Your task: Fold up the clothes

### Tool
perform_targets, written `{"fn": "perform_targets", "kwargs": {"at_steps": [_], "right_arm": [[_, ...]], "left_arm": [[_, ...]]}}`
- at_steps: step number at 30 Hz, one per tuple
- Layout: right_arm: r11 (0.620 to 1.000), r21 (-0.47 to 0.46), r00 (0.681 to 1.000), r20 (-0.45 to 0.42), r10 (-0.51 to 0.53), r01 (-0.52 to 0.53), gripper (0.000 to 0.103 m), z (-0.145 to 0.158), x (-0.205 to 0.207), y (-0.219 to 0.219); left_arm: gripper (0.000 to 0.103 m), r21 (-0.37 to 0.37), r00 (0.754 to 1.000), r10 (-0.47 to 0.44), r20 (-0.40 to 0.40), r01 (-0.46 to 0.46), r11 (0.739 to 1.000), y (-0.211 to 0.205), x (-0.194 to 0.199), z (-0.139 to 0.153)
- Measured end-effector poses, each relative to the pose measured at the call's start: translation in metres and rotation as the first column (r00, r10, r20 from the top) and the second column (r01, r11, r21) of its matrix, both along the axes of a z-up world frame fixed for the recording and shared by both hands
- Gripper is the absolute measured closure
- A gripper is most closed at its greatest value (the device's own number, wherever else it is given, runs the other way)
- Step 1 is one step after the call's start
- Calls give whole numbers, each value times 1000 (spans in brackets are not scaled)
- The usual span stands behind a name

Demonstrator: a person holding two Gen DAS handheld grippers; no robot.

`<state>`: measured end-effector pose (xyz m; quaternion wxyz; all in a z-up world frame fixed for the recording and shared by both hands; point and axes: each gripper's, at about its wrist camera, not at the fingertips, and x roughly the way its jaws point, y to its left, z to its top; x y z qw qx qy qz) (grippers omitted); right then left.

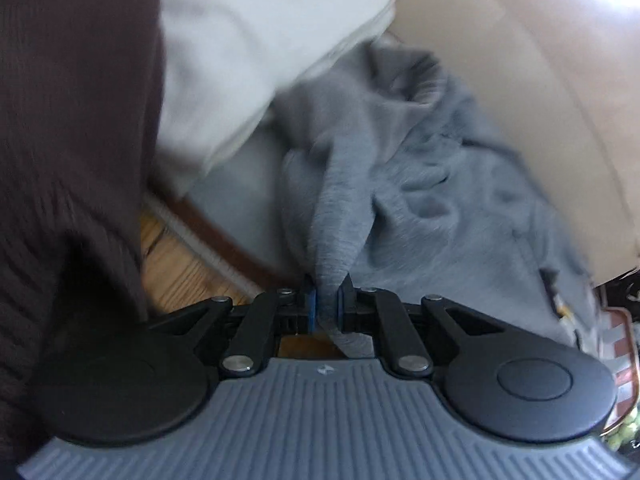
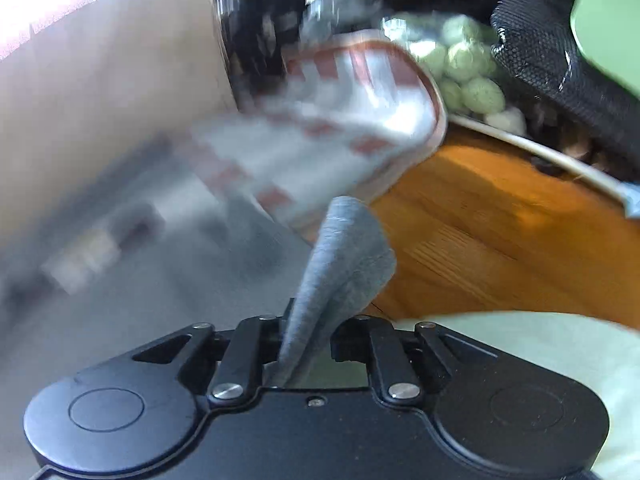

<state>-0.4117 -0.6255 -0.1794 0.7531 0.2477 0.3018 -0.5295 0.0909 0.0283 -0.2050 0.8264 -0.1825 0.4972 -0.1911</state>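
1. My left gripper (image 1: 328, 304) has its jaws pinched tight on a fold of the grey garment (image 1: 420, 184); the cloth runs up from between the blue pads (image 1: 311, 307) in a taut ridge.
2. The rest of that garment lies rumpled on a pale beige surface (image 1: 500, 60), beside a white pillow (image 1: 256, 52) whose corner overlaps it.
3. A dark brown ribbed fabric (image 1: 68, 128) fills the left of my left view, and a strip of wooden floor (image 1: 176, 264) shows below it.
4. My right gripper (image 2: 310, 340) is likewise closed on a bunched edge of the same grey cloth, which stands up between the jaws.
5. Beyond it, blurred, sits a red-and-white checked item (image 2: 344, 128), then a bag of pale green balls (image 2: 464, 72) and orange wooden flooring (image 2: 500, 232).
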Motion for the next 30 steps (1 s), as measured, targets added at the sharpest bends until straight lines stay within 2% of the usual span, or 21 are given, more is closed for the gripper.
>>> {"fn": "perform_targets", "kwargs": {"at_steps": [2, 4, 6, 9, 11, 13, 15, 17, 19, 21, 23, 24, 27, 28, 30], "right_arm": [[1000, -14, 995, -98, -9, 8, 75, 3, 11, 4], [998, -49, 989, -145, -32, 25, 70, 14, 18, 9], [994, -87, 988, -139, -74, 62, 66, 30, 22, 10], [980, -156, 983, -110, -145, 127, 55, 59, 28, 15], [968, -215, 982, -104, -158, 133, 44, 76, 33, 19], [964, -235, 986, -75, -149, 128, 44, 89, 38, 17], [973, -204, 994, -8, -112, 108, 44, 100, 45, 17], [989, -136, 995, 87, -45, 56, 44, 107, 59, 12], [999, -34, 982, 183, 37, -31, 44, 109, 82, 3], [984, 76, 958, 254, 135, -159, 44, 109, 122, -8], [940, 147, 929, 261, 264, -309, 44, 112, 174, -13], [903, 174, 903, 257, 345, -394, 44, 116, 204, -15], [771, 235, 799, 294, 524, -592, 44, 138, 286, -27], [730, 270, 774, 321, 547, -628, 44, 146, 310, -36], [668, 356, 755, 363, 546, -654, 44, 160, 356, -58]], "left_arm": [[93, 33, 999, -27, 28, 26, 999, -5, 1, 7], [90, 81, 995, -69, 66, 64, 995, -12, 4, 19], [89, 130, 989, -100, 105, 86, 988, -17, 0, 33], [83, 172, 975, -137, 173, 107, 979, -18, -13, 54], [82, 191, 962, -164, 217, 123, 974, -18, -22, 68], [74, 189, 950, -190, 248, 145, 971, -20, -26, 80], [70, 185, 940, -218, 262, 173, 967, -23, -24, 88], [66, 220, 926, -255, 279, 197, 955, -36, -13, 93], [64, 256, 910, -292, 295, 219, 941, -49, -3, 98], [64, 290, 893, -327, 309, 239, 927, -62, 9, 103], [63, 290, 890, -338, 307, 251, 923, -78, 32, 107], [62, 275, 893, -336, 299, 257, 927, -85, 46, 110], [59, 265, 901, -334, 276, 262, 928, -108, 84, 121], [58, 274, 906, -327, 269, 253, 928, -116, 96, 123], [58, 279, 912, -312, 267, 237, 931, -127, 115, 125]]}}
